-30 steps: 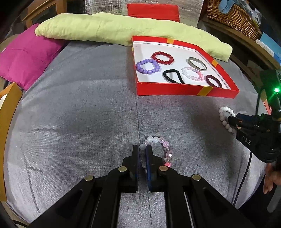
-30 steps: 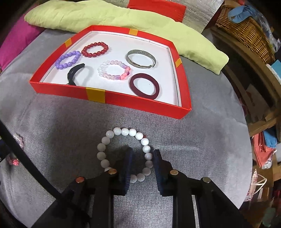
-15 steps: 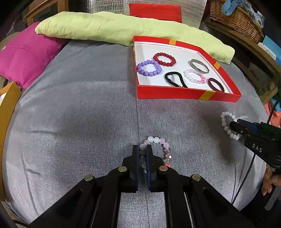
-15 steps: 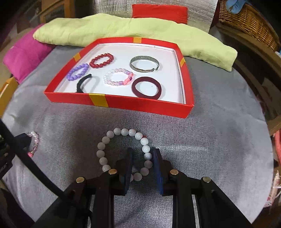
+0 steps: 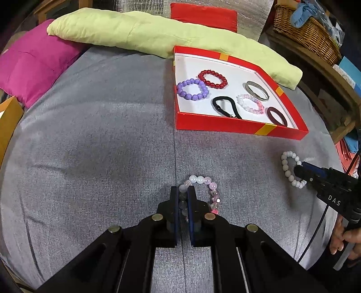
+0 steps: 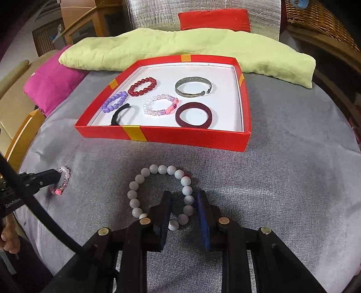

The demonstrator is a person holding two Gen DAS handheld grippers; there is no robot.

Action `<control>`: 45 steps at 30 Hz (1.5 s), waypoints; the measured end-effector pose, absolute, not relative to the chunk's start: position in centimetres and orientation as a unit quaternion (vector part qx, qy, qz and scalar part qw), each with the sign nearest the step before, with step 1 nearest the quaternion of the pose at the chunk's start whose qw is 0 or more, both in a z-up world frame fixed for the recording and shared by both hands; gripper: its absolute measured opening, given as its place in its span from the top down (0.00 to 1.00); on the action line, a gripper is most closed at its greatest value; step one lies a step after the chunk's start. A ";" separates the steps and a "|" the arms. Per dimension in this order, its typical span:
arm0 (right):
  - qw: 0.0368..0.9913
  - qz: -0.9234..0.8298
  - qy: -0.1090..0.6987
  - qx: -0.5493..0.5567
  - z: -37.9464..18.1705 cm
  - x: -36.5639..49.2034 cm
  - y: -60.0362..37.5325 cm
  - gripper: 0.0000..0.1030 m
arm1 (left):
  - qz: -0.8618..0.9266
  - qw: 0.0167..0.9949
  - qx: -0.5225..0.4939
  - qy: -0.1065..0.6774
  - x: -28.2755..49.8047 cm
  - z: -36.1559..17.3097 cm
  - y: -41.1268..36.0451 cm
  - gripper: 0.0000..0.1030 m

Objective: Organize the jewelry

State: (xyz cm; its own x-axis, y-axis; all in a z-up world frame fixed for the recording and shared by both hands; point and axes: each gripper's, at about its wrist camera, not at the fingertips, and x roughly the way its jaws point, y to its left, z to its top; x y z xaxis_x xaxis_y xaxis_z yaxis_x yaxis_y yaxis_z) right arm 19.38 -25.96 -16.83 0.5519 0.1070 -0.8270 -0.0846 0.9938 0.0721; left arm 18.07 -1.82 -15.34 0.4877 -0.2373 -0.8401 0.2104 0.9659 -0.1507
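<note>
My left gripper [image 5: 182, 190] is shut on the left side of a pink and clear bead bracelet [image 5: 211, 186] lying on the grey cloth. My right gripper [image 6: 183, 196] is open, its fingers straddling the right side of a white bead bracelet [image 6: 158, 169]; the beads sit loose between them. The white bracelet also shows in the left wrist view [image 5: 286, 166]. A red tray [image 6: 185, 137] with a white floor lies beyond, holding several bracelets: purple [image 6: 115, 102], red [image 6: 142, 86], silver bangle [image 6: 193, 86], pink-white [image 6: 161, 106], maroon band [image 6: 194, 115], black band [image 6: 119, 113].
A yellow-green pillow [image 6: 180, 49], a magenta cushion [image 6: 52, 85] and a red cushion [image 6: 214, 20] lie behind the tray. A wicker basket [image 5: 306, 31] stands on a shelf at right. A wooden chair edge [image 5: 9, 121] is at left.
The right gripper has tilted up, so the tray looks farther off; its fingers stay around the white bracelet. The left gripper stays shut on the pink bracelet.
</note>
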 end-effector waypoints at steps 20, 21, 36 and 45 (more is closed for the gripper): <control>0.856 0.111 0.490 0.125 -15.9 19.3 -28.8 0.75 | -0.161 0.858 0.002 0.487 18.1 -15.1 -2.6 0.63; 0.857 0.119 0.487 0.118 -15.8 19.3 -28.3 0.64 | -0.164 0.859 0.001 0.485 18.0 -15.0 -2.7 0.53; 0.875 0.108 0.467 -0.070 -17.3 18.3 -22.5 0.30 | -0.168 0.855 0.040 0.489 17.9 -15.4 -3.4 0.40; 0.886 0.102 0.447 -0.061 -16.9 18.2 -23.3 0.79 | -0.161 0.863 0.030 0.478 18.4 -15.0 -2.6 0.82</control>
State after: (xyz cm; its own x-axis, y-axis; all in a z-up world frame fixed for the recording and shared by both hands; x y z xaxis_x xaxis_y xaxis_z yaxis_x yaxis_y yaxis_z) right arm 18.16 -23.35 -16.92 0.5788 0.1274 -0.8055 -0.2360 0.9716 -0.0159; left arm 18.42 -2.62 -15.02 0.4911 -0.2499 -0.8345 0.3069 0.9462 -0.1027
